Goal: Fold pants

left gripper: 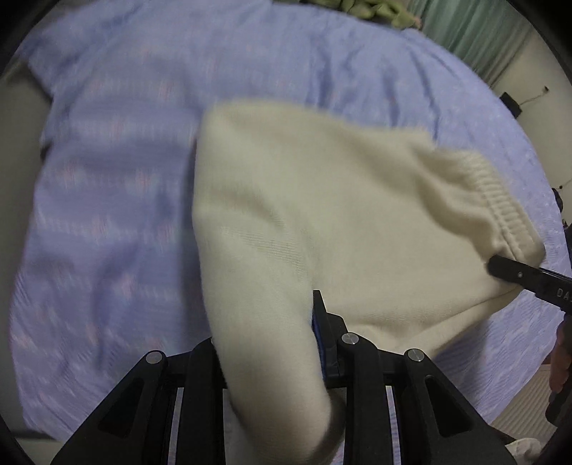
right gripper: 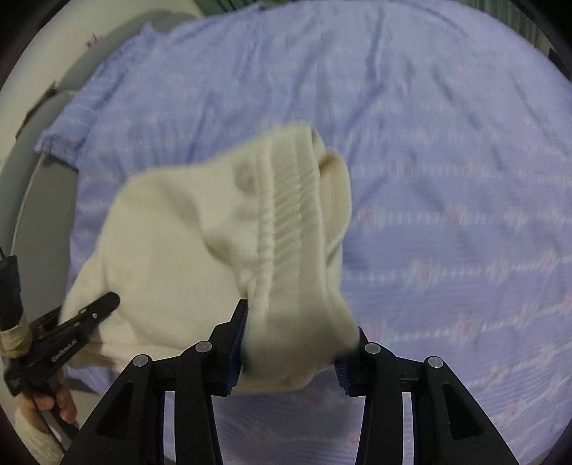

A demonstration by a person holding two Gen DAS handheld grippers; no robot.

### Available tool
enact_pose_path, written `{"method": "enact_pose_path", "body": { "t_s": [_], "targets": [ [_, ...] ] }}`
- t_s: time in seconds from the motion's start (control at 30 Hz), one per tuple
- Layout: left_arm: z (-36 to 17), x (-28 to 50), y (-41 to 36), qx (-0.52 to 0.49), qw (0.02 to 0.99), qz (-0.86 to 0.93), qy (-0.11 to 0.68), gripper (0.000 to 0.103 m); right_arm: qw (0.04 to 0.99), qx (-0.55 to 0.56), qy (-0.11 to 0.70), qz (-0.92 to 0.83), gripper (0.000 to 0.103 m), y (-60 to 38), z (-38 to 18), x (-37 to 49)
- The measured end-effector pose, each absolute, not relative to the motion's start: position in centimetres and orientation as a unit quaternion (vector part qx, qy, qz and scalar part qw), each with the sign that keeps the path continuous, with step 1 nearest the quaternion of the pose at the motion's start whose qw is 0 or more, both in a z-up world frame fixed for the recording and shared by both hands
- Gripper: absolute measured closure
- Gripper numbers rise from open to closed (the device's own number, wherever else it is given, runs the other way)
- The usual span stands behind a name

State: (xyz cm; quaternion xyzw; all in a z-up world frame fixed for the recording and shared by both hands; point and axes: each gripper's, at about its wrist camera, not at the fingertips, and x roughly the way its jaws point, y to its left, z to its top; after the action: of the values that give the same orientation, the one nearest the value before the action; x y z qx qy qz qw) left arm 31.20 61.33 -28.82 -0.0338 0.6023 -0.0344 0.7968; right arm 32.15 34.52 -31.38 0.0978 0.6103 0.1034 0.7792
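The cream pants point(left gripper: 321, 221) hang stretched between my two grippers above the blue bedspread point(left gripper: 107, 179). My left gripper point(left gripper: 271, 343) is shut on one end of the cloth, which covers its left finger. My right gripper point(right gripper: 296, 343) is shut on the ribbed waistband point(right gripper: 293, 221), bunched between its blue pads. In the left wrist view the right gripper point(left gripper: 500, 266) shows at the right edge, clamped on the waistband corner. In the right wrist view the left gripper point(right gripper: 103, 304) shows at the lower left, clamped on the cloth.
The blue patterned bedspread point(right gripper: 447, 179) fills most of both views. A green bundle point(left gripper: 371, 10) and green curtain point(left gripper: 475, 32) lie at the far edge. The pale bed frame point(right gripper: 43, 200) runs along the left. A hand point(right gripper: 53, 400) holds the left gripper.
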Motion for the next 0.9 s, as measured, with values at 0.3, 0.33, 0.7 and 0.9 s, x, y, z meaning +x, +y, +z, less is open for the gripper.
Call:
{"method": "enact_pose_path", "body": {
  "t_s": [0.3, 0.33, 0.7, 0.9],
  "targets": [
    [-31.8, 29.3, 61.3, -0.037, 0.792, 0.001, 0.61, 0.061, 0.781, 0.034, 0.617, 0.097, 0.045, 34.0, -32.7, 31.2],
    [-31.9, 29.1, 61.3, -0.036, 0.79, 0.004, 0.612, 0.057, 0.78, 0.036, 0.617, 0.096, 0.039, 33.5, -32.5, 31.1],
    [-27.3, 23.9, 60.4, 0.029, 0.812, 0.064, 0.58, 0.04, 0.82, -0.076, 0.558, 0.103, 0.035, 33.1, -26.8, 28.2],
    [-20.3, 20.8, 56.2, 0.04, 0.846, 0.05, 0.53, 0.032, 0.85, -0.08, 0.51, 0.102, 0.035, 30.0, -20.8, 26.4]
  ]
}}
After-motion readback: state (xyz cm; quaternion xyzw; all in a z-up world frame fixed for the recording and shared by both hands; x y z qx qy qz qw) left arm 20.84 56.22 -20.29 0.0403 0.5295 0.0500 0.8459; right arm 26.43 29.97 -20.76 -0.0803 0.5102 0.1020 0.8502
